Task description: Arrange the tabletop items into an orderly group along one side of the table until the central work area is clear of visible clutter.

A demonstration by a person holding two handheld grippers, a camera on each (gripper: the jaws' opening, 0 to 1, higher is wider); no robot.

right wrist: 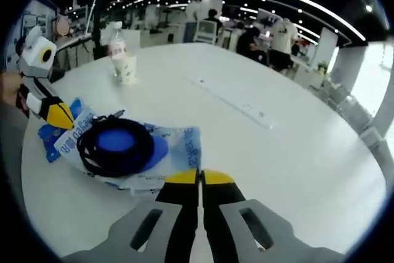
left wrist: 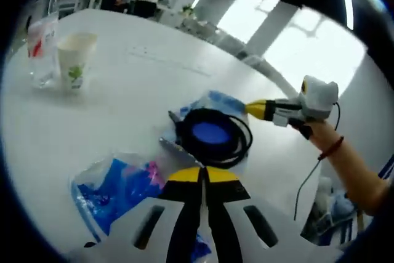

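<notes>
Both grippers — left gripper (left wrist: 202, 173) and right gripper (right wrist: 199, 178) — have jaws together holding nothing, while a coiled black cable (right wrist: 115, 145) on blue packets (left wrist: 117, 186) clutters mid-desk (right wrist: 265, 152), well apart from the paper cup (left wrist: 75, 58) — tidying looks barely begun.

Both views sit low and close over the white worktop (left wrist: 123, 90), facing the coiled cable (left wrist: 212, 137) from opposite sides; both share the paper cup (right wrist: 126, 68) at 11 o'clock.

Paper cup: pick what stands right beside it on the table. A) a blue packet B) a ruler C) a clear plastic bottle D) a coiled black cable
C: the paper cup stands next to a clear bottle, far from the cable.
</notes>
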